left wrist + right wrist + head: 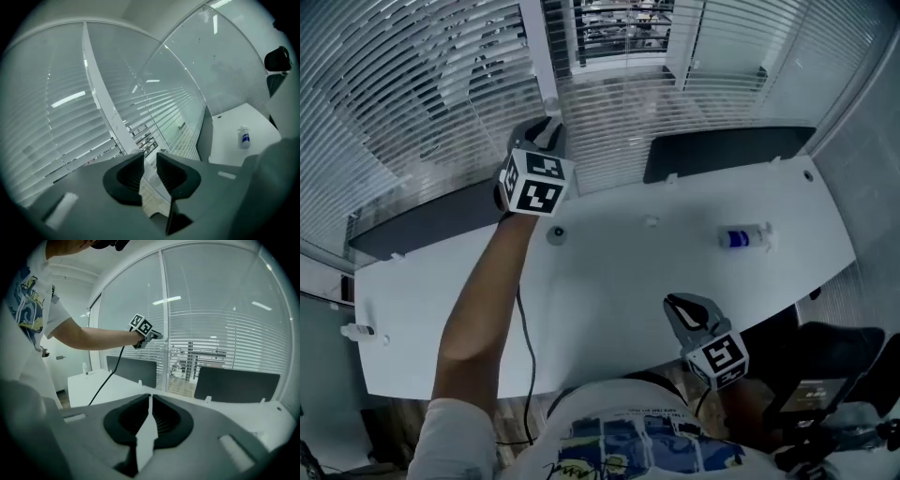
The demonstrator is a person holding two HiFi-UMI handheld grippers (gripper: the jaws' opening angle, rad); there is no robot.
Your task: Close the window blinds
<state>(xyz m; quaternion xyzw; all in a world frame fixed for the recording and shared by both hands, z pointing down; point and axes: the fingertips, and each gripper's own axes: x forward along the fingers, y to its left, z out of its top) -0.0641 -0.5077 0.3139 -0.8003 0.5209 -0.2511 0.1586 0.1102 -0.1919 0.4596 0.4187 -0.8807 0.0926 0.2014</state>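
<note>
two claws are in view, and the left claw is the one at the window. its jaws are drawn in to a narrow slit and pinch what looks to me like the clear tilt wand of the blinds. the wand's long axis runs up and down, in line with the white window post just beside it. i see this claw raised at arm's length against the post, jaws pointing at the glass. its marker cube faces the head camera, and a black cable trails down along the forearm.

the right claw is fully closed, its jaws meeting with nothing between them. it sits low at the near edge of the white surface, close to the person's shirt.

the blinds hang across every pane with their slats lying level, long axis side to side. by the post the slats are tilted open enough that i can see structures outside through them. two dark panels stand along the far edge of the surface, below the blinds.

on the surface, well apart from both claws, a small clear bottle with a blue label lies on its side. i cannot tell what is in it. a small round fitting sits in the surface just below the left claw.
</note>
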